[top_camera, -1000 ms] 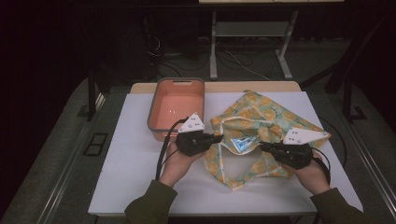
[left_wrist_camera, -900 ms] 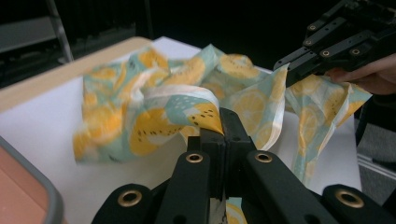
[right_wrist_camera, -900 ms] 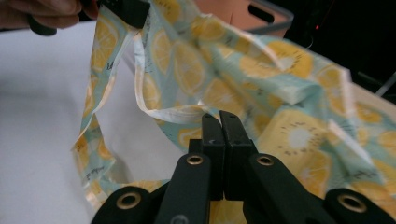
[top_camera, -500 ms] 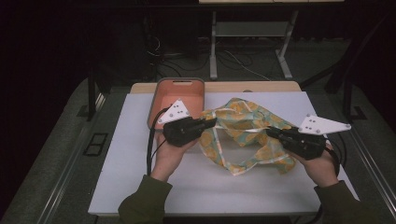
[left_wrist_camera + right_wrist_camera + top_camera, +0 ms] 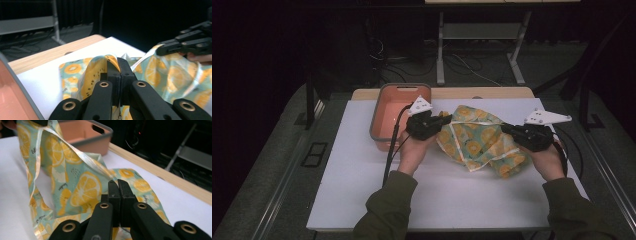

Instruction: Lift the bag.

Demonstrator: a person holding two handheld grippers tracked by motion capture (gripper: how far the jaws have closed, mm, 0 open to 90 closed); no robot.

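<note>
Both grippers have drawn apart since a second ago, stretching the lemon-print cloth above the white table beside the pink bin. I keep the left gripper and right gripper clamped on opposite edges. Uneven tension could slip a pinched edge free. My forearms reach forward, grippers level, facing inward.

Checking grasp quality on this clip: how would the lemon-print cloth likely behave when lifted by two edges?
The teal cloth with orange lemon print looks floppy: it sags and folds between the left gripper and right gripper. Probably light, since shut jaws hold it by thin edges.
</note>
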